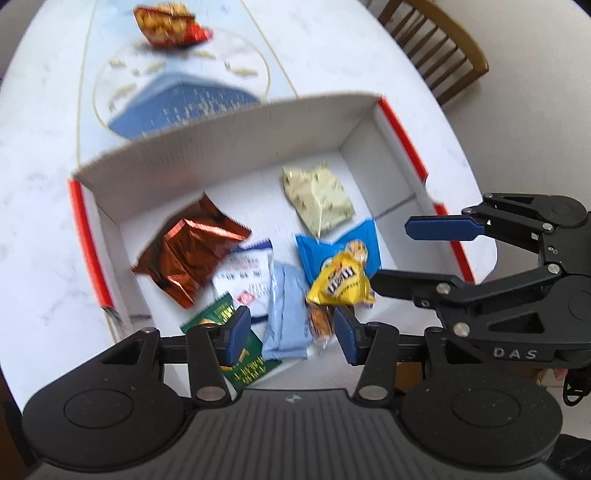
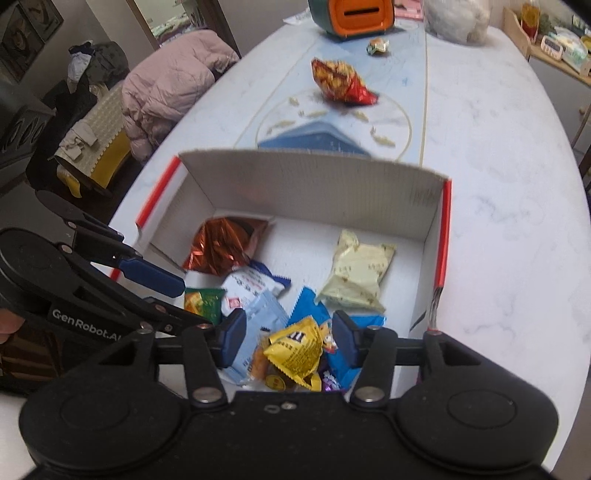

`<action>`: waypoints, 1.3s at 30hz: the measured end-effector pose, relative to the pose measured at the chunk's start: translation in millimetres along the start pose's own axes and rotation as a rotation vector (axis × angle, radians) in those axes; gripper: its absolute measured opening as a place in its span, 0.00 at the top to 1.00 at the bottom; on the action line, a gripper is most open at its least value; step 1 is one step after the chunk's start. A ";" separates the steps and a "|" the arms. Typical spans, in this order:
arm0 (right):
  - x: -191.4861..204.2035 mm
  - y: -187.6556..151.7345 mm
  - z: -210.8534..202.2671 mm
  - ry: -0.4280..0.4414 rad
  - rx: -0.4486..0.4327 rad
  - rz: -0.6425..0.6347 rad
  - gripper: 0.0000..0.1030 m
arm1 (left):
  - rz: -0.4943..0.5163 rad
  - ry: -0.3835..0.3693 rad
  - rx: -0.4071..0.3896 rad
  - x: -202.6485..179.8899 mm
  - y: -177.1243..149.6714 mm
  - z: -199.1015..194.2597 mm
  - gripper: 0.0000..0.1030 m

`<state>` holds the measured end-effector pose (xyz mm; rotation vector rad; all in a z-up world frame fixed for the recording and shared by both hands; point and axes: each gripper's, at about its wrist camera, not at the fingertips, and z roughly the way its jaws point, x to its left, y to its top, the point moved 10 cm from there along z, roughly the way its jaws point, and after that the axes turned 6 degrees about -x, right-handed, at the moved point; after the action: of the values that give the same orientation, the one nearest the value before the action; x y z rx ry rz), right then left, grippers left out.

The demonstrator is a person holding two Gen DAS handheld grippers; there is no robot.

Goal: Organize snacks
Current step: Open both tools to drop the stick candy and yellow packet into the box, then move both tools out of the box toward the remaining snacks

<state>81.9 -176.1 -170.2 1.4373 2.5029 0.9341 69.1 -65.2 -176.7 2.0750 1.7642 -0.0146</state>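
Observation:
A white cardboard box with red edges (image 1: 229,147) (image 2: 310,184) holds several snack packs: a copper foil bag (image 1: 192,251) (image 2: 221,243), a cream bag (image 1: 317,199) (image 2: 354,273), a yellow M&M's bag (image 1: 340,280) (image 2: 295,347), a blue pack (image 1: 351,243), a pale blue pack (image 1: 284,317) and a green pack (image 1: 243,354). My left gripper (image 1: 291,332) is open and empty above the box's near end. My right gripper (image 2: 288,339) is open and empty just above the M&M's bag; it also shows in the left wrist view (image 1: 399,254). A red chip bag (image 1: 166,26) (image 2: 340,81) lies on the table beyond the box.
The box stands on a white marble table with a blue runner (image 2: 332,136). An orange and green device (image 2: 351,18), a small wrapped candy (image 2: 377,46) and a clear bag (image 2: 458,18) are at the far end. A wooden chair (image 1: 436,48) is to the right; chairs with jackets (image 2: 166,85) are to the left.

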 end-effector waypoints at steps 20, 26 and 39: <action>-10.3 134.5 -47.7 -0.021 -0.225 -0.097 0.15 | -0.018 0.097 -0.332 20.9 115.8 -91.7 0.33; -38.1 187.5 -39.3 -0.007 -0.257 -0.095 0.02 | -0.107 0.124 -0.365 41.5 168.5 -84.9 0.28; -122.4 311.9 34.1 -0.046 -0.252 -0.101 0.01 | -0.300 0.231 -0.370 105.3 280.5 -43.3 0.28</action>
<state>394.6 -146.8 -48.5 1.2293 2.3023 1.1351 344.3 16.6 -80.8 1.5901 2.0194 0.4464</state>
